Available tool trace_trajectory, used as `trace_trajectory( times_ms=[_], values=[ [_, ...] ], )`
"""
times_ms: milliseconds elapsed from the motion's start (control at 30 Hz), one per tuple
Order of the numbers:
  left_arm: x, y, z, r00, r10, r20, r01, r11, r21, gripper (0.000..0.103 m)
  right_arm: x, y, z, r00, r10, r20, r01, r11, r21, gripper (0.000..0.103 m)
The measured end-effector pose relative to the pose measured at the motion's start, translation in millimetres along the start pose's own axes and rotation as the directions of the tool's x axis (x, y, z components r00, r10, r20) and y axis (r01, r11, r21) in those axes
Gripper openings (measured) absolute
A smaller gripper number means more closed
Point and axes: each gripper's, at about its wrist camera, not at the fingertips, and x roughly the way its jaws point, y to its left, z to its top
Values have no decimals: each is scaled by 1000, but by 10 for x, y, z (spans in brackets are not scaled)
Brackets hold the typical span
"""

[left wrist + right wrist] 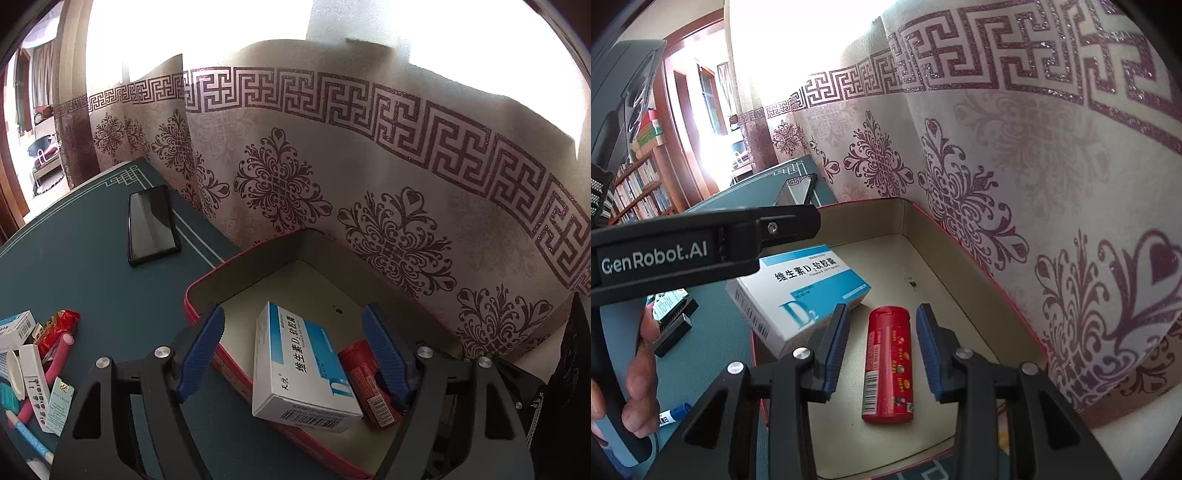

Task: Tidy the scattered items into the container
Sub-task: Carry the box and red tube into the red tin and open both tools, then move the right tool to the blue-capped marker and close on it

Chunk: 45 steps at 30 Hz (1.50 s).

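A red tin with a cream inside stands on the green table mat against the patterned curtain. A white and blue medicine box leans tilted across the tin's near rim, partly inside. My left gripper stands wide open around the box, and its blue pads stay clear of it. A red tube bottle lies flat on the tin's floor. My right gripper is open astride the bottle, with a gap on both sides. The box sits left of it.
A black phone lies on the green mat at the back. Several small packets, tubes and pens are piled at the left edge. A hand holds the left tool. A blue-capped marker lies near it.
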Motion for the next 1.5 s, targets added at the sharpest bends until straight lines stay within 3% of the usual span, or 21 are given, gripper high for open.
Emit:
trace_trajectory(
  times_ms=[533, 867, 900, 967, 1000, 1167, 1300, 1500],
  values=[
    [-163, 480, -189, 999, 49, -21, -51, 991, -124, 81, 20, 179, 3, 1000, 25, 0, -25, 1000, -5, 46],
    [-499, 925, -393, 992, 123, -10, -122, 973, -196, 81, -95, 590, 4, 997, 70, 44, -67, 995, -70, 46],
    [-538, 980, -423, 991, 130, -11, -130, 970, -205, 81, -103, 650, 3, 996, 83, 45, -79, 994, -80, 48],
    [-619, 1092, -491, 988, 152, -10, -151, 963, -223, 81, -127, 778, -15, 993, 109, 45, -104, 990, -100, 65],
    [-660, 1151, -530, 986, 167, -11, -165, 959, -232, 81, -148, 844, -32, 991, 121, 51, -115, 987, -112, 82],
    [-857, 1504, -780, 970, 240, -33, -239, 925, -296, 81, -215, 1210, -149, 982, 184, 45, -171, 964, -206, 84],
    [-1021, 1835, -1025, 955, 289, -65, -293, 885, -362, 81, -94, 1449, -288, 952, 295, -77, -305, 924, -231, 84],
    [-1273, 2301, -1402, 929, 354, -105, -360, 808, -466, 81, 149, 1725, -570, 871, 394, -294, -459, 866, -200, 84]
  ],
)
